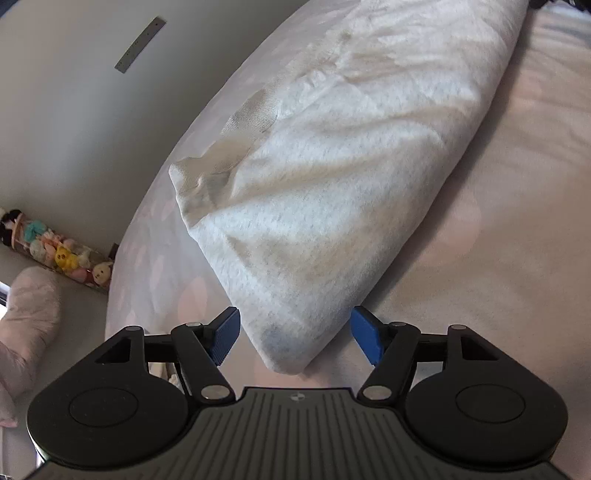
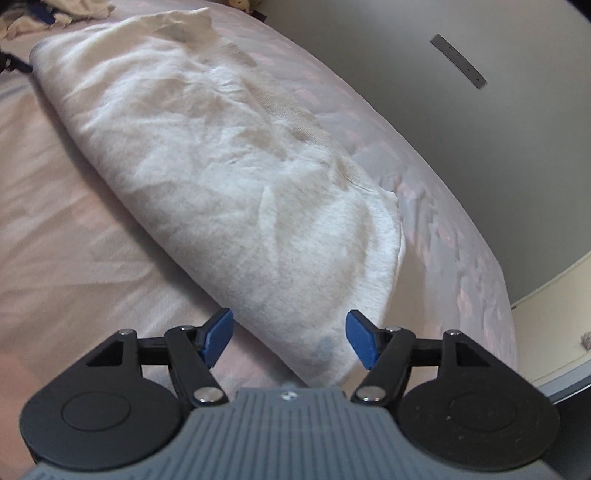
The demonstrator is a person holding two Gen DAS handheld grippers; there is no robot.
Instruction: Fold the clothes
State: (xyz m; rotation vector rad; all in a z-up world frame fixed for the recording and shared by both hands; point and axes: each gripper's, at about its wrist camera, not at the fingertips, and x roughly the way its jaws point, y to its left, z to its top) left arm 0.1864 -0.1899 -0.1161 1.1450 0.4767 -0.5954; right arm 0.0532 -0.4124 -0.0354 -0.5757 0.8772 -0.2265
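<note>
Nearest to us, our left gripper (image 1: 294,338) stands with its blue ribbed pads (image 1: 224,339) spread apart. A folded corner of the pale heather-grey fleece garment (image 1: 332,177) lies between them, and neither pad presses on the cloth. Our right gripper (image 2: 288,338) is in the same state: its blue pads (image 2: 360,338) are parted, the opposite near end of the same folded grey garment (image 2: 221,177) sits between them, and we see a gap on each side of the fabric.

The garment lies folded into a long, thick band on the pale pink bedcover with a faint lighter pattern (image 1: 517,229). It runs away from both grippers, near the bed's curved edge. In the left wrist view a ribbed cuff or hem (image 1: 207,184) pokes out along the band's left side. In the right wrist view the band's right edge shows stacked layers, with a raised flap at its far end.

Further off in the left wrist view, a pink pillow (image 1: 29,325) lies beside the bed, and a row of small colourful plush toys (image 1: 59,251) sits against the grey wall (image 1: 74,122), which carries a thin metal strip (image 1: 140,44). In the right wrist view, a heap of crumpled white cloth (image 2: 74,11) lies at the far top left.
</note>
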